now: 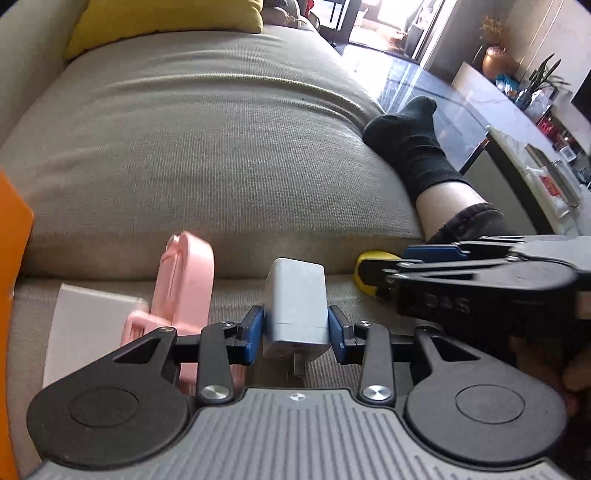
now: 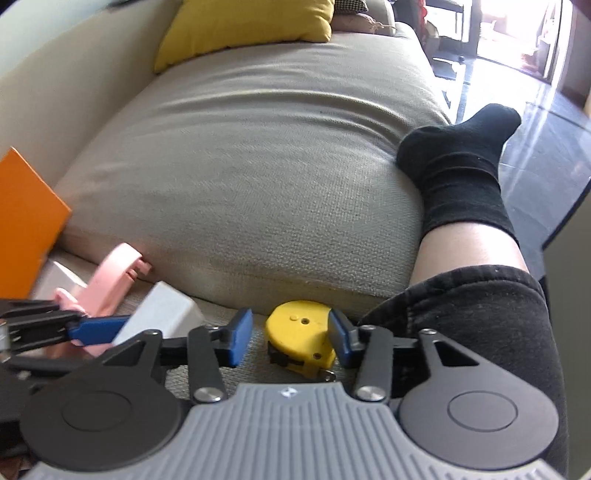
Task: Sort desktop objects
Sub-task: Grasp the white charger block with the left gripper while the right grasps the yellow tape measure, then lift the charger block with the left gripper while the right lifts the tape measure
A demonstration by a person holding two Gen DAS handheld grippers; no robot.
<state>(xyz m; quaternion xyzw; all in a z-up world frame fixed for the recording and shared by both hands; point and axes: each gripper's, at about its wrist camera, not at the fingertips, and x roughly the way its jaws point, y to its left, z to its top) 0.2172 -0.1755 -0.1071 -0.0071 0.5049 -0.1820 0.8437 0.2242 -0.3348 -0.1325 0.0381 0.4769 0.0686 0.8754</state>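
White charger block (image 1: 295,306) stands at the sofa seat's (image 1: 207,155) front edge, long axis along the left gripper (image 1: 295,332), whose pads pinch its sides. Just beside it, the yellow tape measure (image 2: 299,332) sits between the right gripper's (image 2: 291,338) spread, non-pressing pads; both grippers tilt steeply down

A grey-green sofa (image 1: 207,147) with a yellow cushion (image 2: 243,26); glossy dark floor (image 1: 417,92), bright sunlit doorway (image 1: 391,18).
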